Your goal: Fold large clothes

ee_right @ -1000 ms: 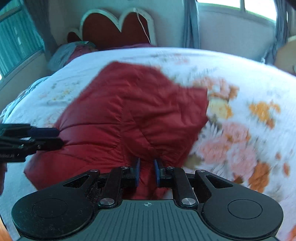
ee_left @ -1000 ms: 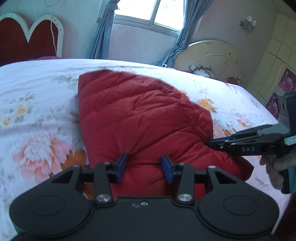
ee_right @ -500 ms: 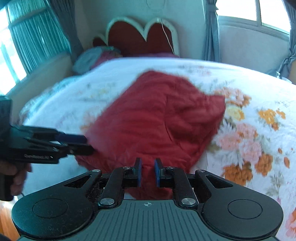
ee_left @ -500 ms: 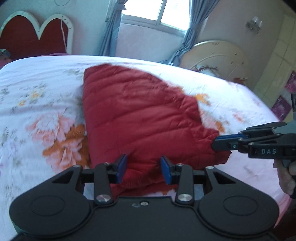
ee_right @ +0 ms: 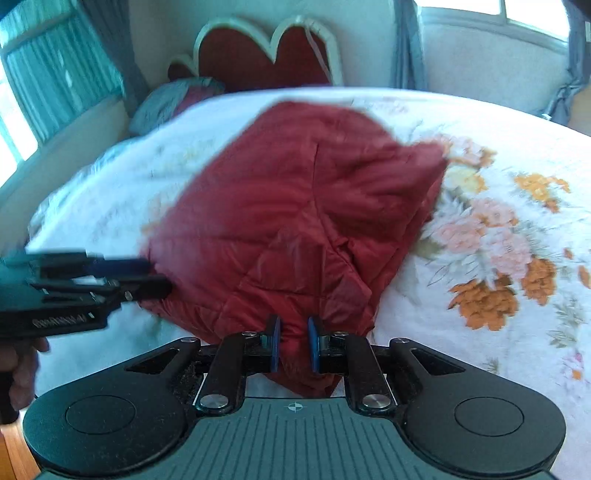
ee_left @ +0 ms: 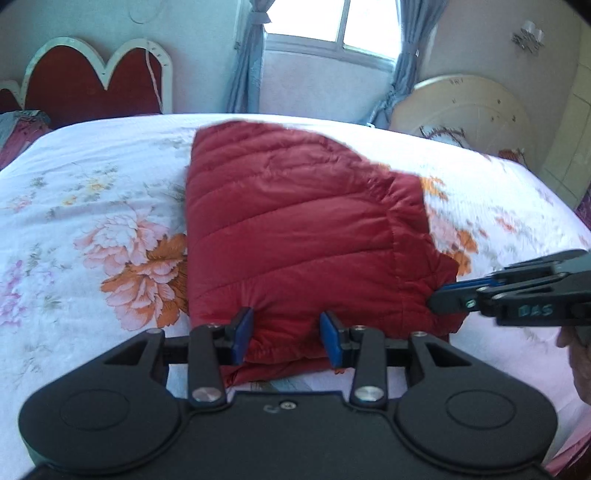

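Left wrist view: red quilted jacket (ee_left: pixel 295 236) lies folded on the bed (ee_left: pixel 92 192), spread from the near edge toward the far side, floral sheet around it. Left gripper (ee_left: pixel 286 338) at the jacket's near hem; a thick bunch of red fabric fills the gap between the blue pads (ee_left: pixel 242 334), both pads against it, clamped on the hem. Right gripper (ee_left: pixel 443 299) enters from the right edge, tips at the jacket's near right corner; a hand (ee_left: pixel 578 354) behind it. Red heart-shaped headboard (ee_left: pixel 92 81) at far left, window (ee_left: pixel 332 22) with blue curtains beyond the bed. Right wrist view, somewhat blurred: jacket (ee_right: pixel 295 206) lies across the bed (ee_right: pixel 498 166), a rumpled corner drawn to the near edge. Right gripper (ee_right: pixel 293 343) has its pads narrowly apart with a pinch of red fabric squeezed between them. Left gripper (ee_right: pixel 155 277) at left, tips at the jacket's left corner. Pillow (ee_right: pixel 173 99) by the headboard (ee_right: pixel 266 48).
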Action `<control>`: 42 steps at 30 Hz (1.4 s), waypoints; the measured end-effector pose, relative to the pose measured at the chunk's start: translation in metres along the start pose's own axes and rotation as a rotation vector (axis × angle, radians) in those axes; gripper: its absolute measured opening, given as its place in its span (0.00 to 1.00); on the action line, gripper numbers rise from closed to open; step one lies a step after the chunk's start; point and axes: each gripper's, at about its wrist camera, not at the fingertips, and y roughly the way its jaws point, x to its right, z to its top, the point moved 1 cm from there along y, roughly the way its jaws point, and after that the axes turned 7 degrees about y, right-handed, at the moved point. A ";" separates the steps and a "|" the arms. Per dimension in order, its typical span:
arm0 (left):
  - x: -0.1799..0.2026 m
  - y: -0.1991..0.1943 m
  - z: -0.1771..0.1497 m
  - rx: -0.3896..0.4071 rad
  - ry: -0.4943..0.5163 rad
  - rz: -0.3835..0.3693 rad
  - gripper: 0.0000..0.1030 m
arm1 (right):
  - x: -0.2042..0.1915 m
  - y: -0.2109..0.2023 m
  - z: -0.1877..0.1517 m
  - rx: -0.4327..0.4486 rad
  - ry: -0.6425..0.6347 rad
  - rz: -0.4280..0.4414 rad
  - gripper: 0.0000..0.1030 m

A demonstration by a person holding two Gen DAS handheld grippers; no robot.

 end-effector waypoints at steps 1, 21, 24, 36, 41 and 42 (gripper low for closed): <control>0.003 -0.007 0.001 0.011 -0.004 0.003 0.37 | 0.000 -0.011 0.000 0.020 0.007 0.006 0.14; 0.074 -0.126 -0.020 0.129 -0.027 0.119 1.00 | -0.014 -0.137 -0.051 0.187 0.042 -0.114 1.00; 0.086 -0.140 -0.024 0.130 -0.009 0.135 1.00 | -0.022 -0.152 -0.062 0.207 0.045 -0.137 1.00; 0.120 -0.187 -0.042 0.172 0.001 0.152 1.00 | -0.049 -0.211 -0.097 0.287 0.053 -0.235 1.00; 0.124 -0.198 -0.050 0.191 0.005 0.153 1.00 | -0.054 -0.223 -0.109 0.291 0.057 -0.239 1.00; 0.124 -0.200 -0.051 0.195 0.003 0.152 1.00 | -0.055 -0.223 -0.110 0.290 0.055 -0.241 1.00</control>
